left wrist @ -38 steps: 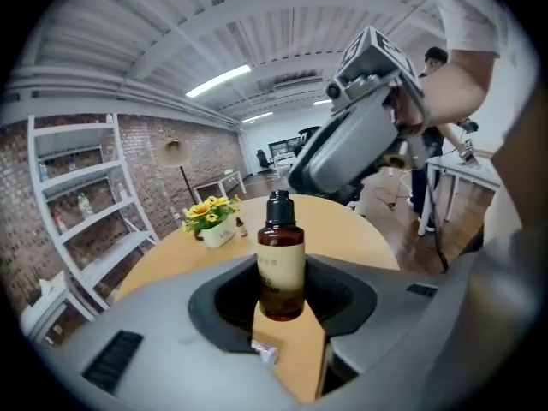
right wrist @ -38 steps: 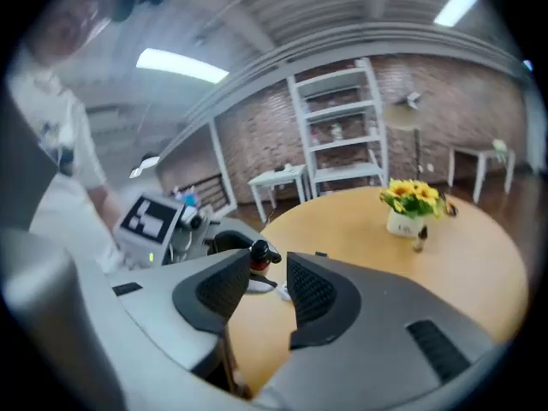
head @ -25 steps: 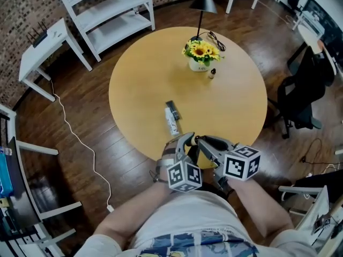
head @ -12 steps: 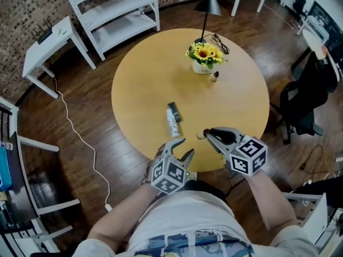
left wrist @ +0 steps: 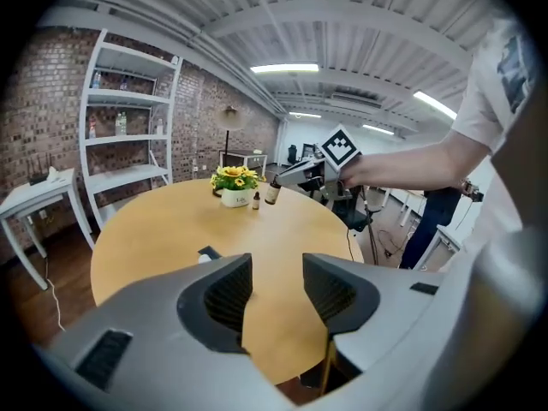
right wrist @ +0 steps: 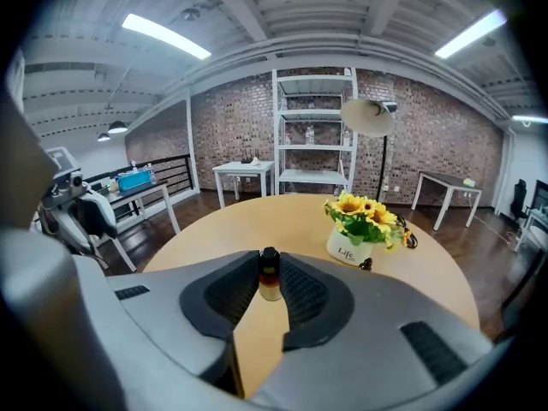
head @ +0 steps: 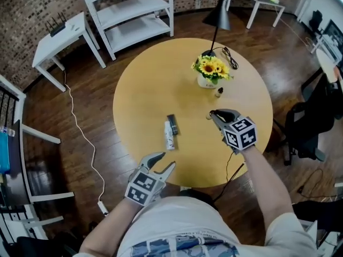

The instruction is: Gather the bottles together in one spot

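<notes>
Small brown bottle (right wrist: 269, 286) pinched upright in your right gripper (head: 216, 114), jaws just closing on it, over the round table (head: 144, 90) near the sunflower pot (head: 206, 81) and second little bottle (head: 218, 92), white bottle (head: 169, 135) lying mid-table, your left gripper (left wrist: 276, 285) at the near edge, jaws just opened narrowly, empty.

The right tongs (head: 213, 114), jaws just closing on the small brown bottle (right wrist: 269, 277), have swung from the table's (head: 155, 84) near edge out toward the flower pot (head: 206, 81), while the left tongs (head: 164, 163) have drifted left, jaws just opening with nothing between them
</notes>
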`<state>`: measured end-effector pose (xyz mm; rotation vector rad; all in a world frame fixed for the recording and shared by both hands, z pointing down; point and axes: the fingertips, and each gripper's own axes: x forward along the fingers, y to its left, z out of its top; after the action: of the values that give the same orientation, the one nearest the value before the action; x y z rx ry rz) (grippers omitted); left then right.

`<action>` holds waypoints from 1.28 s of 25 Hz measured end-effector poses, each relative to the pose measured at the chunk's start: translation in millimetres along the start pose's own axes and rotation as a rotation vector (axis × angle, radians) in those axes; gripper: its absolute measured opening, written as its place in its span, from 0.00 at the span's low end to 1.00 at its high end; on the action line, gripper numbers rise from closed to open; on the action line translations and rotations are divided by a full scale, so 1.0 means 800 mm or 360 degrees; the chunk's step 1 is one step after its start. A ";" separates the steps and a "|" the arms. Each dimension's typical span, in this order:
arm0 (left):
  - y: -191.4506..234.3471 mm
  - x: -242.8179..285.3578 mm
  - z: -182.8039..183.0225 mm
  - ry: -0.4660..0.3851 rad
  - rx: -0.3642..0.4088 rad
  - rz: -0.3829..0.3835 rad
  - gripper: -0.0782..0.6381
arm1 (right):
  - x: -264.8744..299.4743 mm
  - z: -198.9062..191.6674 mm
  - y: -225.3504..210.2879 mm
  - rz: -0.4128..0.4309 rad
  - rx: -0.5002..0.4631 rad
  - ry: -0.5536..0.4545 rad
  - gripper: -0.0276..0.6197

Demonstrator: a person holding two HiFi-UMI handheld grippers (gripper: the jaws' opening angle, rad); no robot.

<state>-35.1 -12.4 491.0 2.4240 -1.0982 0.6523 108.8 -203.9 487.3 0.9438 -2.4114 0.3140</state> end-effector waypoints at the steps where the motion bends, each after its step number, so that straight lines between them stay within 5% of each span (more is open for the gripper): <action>1: 0.003 0.001 0.001 0.0007 -0.0028 0.0025 0.35 | 0.012 -0.001 -0.017 -0.0020 -0.0003 0.0003 0.18; 16: 0.018 0.044 -0.008 0.0173 -0.0289 0.0237 0.35 | 0.177 -0.036 -0.192 -0.0230 0.0110 0.0103 0.18; 32: 0.035 0.054 -0.028 0.0212 -0.0384 0.0298 0.35 | 0.228 -0.061 -0.220 -0.0304 0.0175 0.0143 0.20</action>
<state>-37.1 -42.4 538.0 2.0627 -1.2784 0.6856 135.8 -415.5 632.5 1.1739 -2.2210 0.4121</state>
